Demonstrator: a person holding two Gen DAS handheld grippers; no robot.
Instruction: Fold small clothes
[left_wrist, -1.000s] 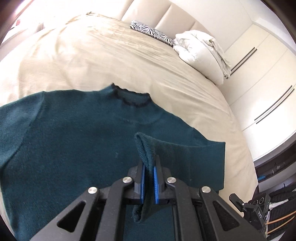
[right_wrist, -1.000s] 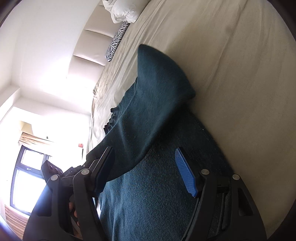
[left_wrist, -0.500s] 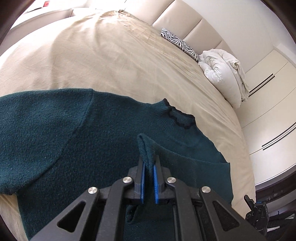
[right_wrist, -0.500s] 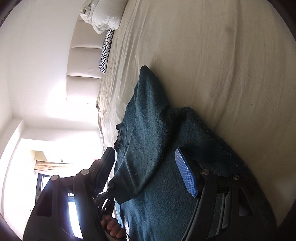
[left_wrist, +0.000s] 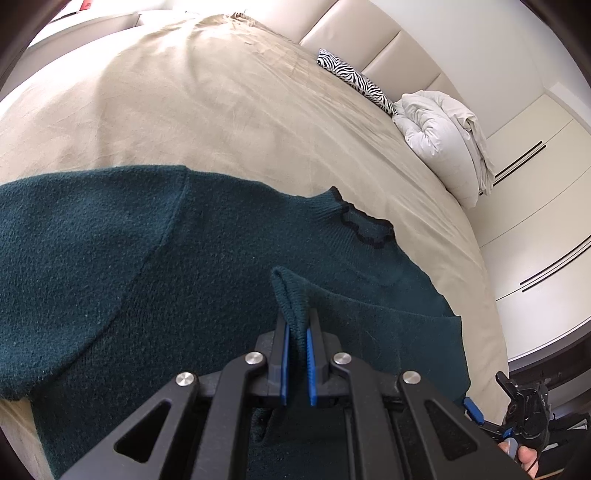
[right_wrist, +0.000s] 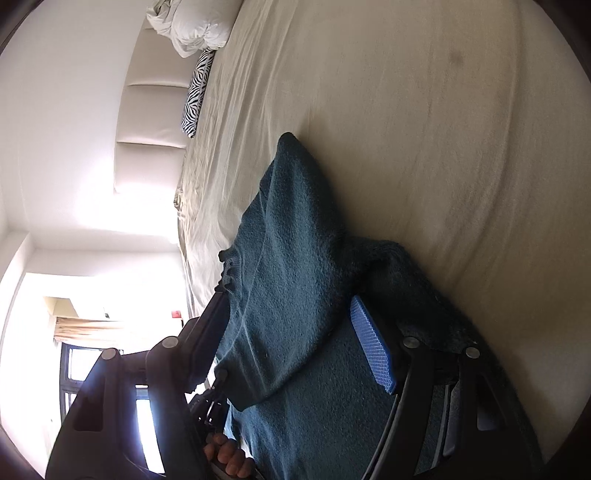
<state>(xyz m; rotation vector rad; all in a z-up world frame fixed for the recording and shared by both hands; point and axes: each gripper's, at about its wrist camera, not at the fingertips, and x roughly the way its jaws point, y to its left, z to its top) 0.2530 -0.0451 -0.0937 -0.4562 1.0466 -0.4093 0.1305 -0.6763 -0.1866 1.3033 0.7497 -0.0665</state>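
We angle our left gripper (left_wrist: 295, 343) down over the teal sweater (left_wrist: 110, 266) spread on the beige bed (left_wrist: 221, 110), jaws pinched on a folded sleeve edge. Our right gripper (right_wrist: 295, 332), rolled sideways, holds its jaws wide above the cloth, gripping nothing.

Fuzzy knit sweater (left_wrist: 184, 277) — matt cloth

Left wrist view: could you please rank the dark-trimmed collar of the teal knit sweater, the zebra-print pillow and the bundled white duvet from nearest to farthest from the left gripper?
1. Dark-trimmed collar of the teal knit sweater, just ahead of the left gripper, slightly right.
2. Bundled white duvet, far right by the headboard.
3. Zebra-print pillow, beyond it, against the headboard.
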